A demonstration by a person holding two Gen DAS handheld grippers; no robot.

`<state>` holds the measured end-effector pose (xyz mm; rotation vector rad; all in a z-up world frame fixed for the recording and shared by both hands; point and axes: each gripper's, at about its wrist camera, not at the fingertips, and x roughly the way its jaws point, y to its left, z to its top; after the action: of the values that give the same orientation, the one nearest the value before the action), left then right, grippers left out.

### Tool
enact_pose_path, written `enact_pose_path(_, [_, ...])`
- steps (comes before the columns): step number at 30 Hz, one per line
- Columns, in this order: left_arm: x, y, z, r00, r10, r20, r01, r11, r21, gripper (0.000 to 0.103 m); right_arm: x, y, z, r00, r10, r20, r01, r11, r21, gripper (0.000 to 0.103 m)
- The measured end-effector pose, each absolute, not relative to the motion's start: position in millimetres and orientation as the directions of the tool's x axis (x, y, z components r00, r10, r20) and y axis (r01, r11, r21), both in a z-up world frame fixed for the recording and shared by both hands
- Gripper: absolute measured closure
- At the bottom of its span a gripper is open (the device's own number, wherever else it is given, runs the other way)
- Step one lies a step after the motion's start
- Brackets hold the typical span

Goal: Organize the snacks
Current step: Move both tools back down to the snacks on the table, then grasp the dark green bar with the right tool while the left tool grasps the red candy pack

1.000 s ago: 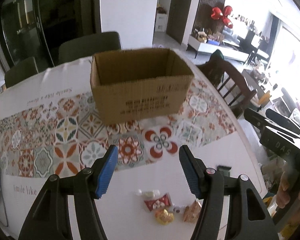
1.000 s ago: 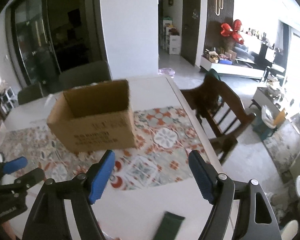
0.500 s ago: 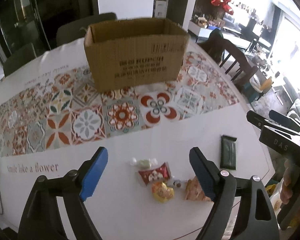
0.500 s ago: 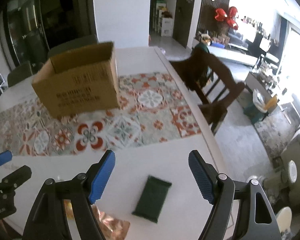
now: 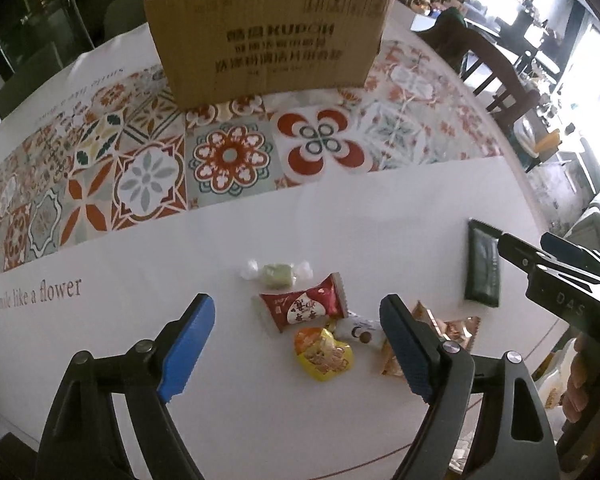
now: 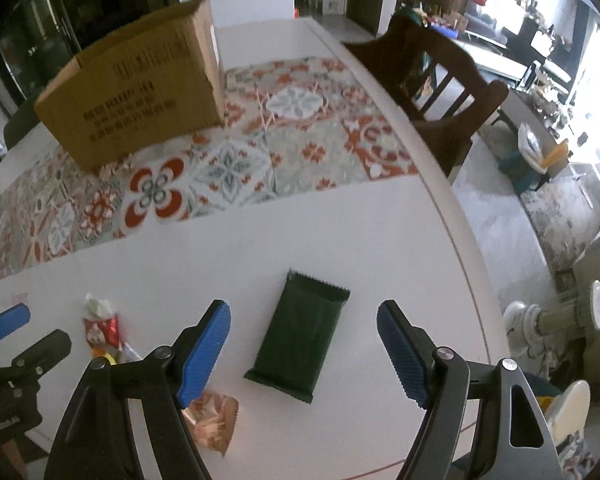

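An open cardboard box (image 5: 266,36) stands on the patterned runner at the far side of the white table; it also shows in the right wrist view (image 6: 136,88). My left gripper (image 5: 300,344) is open and empty, hovering over a cluster of snacks: a red packet (image 5: 304,306), a yellow packet (image 5: 324,356), a pale green candy (image 5: 278,274) and an orange packet (image 5: 448,332). My right gripper (image 6: 302,350) is open and empty, with a dark green packet (image 6: 300,336) on the table between its jaws. That packet also shows in the left wrist view (image 5: 482,264).
A wooden chair (image 6: 432,80) stands at the table's right edge. The table edge (image 6: 468,248) curves close to the right of the green packet. The patterned runner (image 5: 220,156) lies between the snacks and the box.
Both grippers have tilted down and moved lower toward the table. The snacks and the green packet now sit larger and closer between the jaws. Both stayed open.
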<state>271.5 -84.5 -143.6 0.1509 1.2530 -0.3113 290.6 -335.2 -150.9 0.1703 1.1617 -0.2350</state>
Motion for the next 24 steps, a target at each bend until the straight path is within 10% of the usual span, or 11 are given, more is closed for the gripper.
enact_pose_path(24, [287, -90, -195, 0.195, -0.109, -0.975, 0.275, 0.960, -0.053, 0.019, 296, -342, -204, 0.232, -0.058, -0.971, 0.307, 0.952, 0.017, 0.027])
